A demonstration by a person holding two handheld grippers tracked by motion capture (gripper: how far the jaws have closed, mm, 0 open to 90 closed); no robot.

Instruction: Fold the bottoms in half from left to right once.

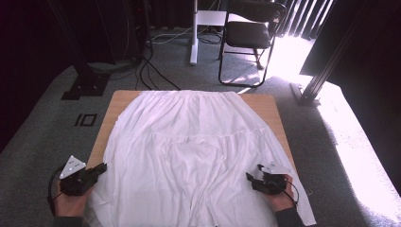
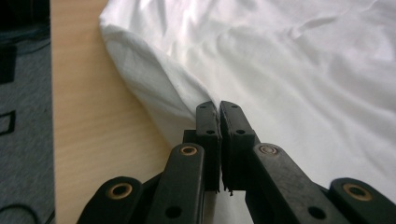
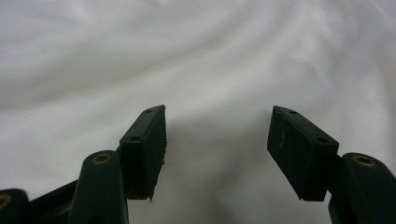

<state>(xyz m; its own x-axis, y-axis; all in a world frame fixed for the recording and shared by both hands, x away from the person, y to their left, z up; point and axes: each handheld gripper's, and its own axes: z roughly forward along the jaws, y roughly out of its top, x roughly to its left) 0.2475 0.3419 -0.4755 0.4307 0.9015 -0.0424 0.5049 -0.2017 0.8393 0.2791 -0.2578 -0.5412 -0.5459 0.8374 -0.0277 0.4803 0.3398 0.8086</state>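
A large white garment lies spread over most of the wooden table, its lower right corner hanging off the near edge. At the garment's near left edge my left gripper is shut on the cloth. In the left gripper view the jaws pinch a raised fold of the white garment just above the bare wood. My right gripper is at the near right part of the garment. Its jaws stand apart over the white fabric, gripping nothing.
Grey carpet surrounds the table. A black folding chair and a white stand post are beyond the far edge, with cables on the floor. A slanted metal frame leg stands at the far right, a black base at the far left.
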